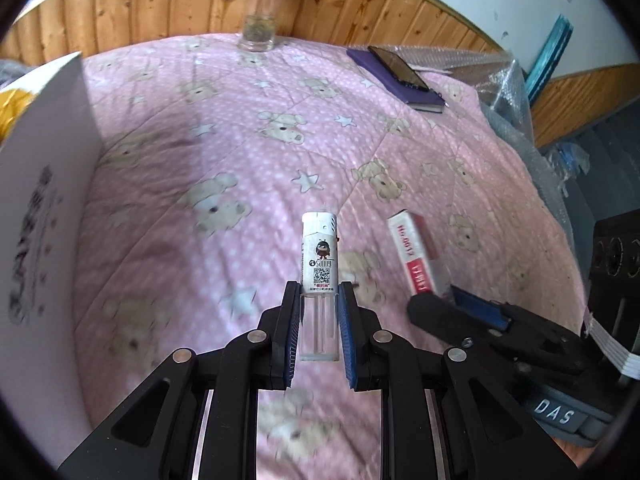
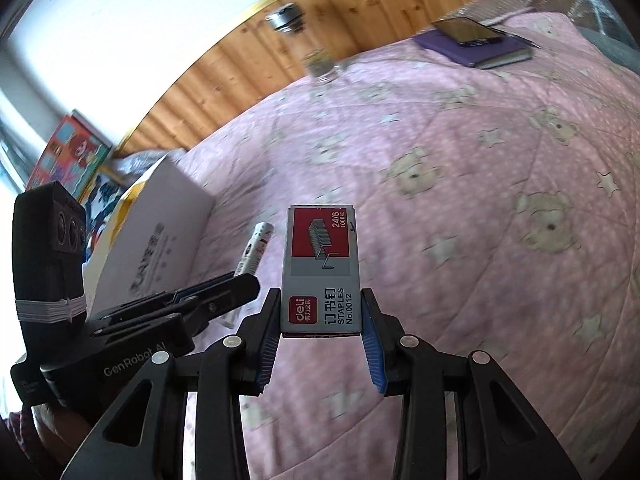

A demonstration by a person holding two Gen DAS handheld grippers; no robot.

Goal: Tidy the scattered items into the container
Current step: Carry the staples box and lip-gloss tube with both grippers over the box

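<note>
Left gripper (image 1: 319, 292) clamped on lighter (image 1: 320, 256), clear base between the pads. Right gripper (image 2: 320, 300) clamped on staples box (image 2: 320, 268), raised over the pink quilt (image 1: 240, 140). White container (image 1: 44, 208) at quilt's left edge.

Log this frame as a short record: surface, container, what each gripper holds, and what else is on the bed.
surface: pink quilt with bear and star print
container: white box, at the left edge of the quilt
left gripper: shut on lighter, held upright
right gripper: shut on staples box
other items: glass bottle, phone lying on purple notebook
task status: both items held above the quilt, not yet in the box
</note>
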